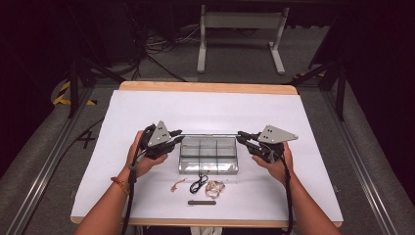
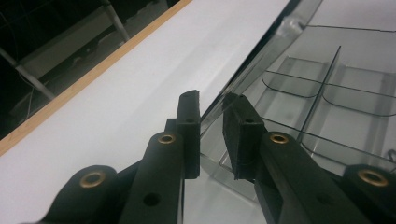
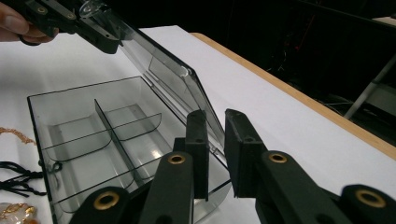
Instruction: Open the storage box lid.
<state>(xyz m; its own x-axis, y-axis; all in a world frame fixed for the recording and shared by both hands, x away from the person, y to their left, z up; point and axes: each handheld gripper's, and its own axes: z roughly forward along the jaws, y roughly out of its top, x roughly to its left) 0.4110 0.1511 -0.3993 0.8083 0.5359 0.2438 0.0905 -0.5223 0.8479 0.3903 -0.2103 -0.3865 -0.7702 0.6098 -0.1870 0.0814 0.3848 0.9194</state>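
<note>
I see a clear plastic box [image 1: 209, 155] with thin walls inside that split it into small rooms, all bare. It sits flat on the white table sheet [image 1: 147, 105]. Its see-through lid [image 3: 159, 60] is lifted up and leans back from the far side of the box. Just in front of the box lie a thin pink-gold chain [image 1: 177, 185], a black cord [image 1: 198, 184], a shiny gold and white bundle [image 1: 214, 187] and a dark flat bar [image 1: 201, 201].

Dark lab or studio: floor cables [image 1: 147, 46], hazard-striped tape [image 1: 62, 93], paper-covered table [image 1: 147, 110].
</note>
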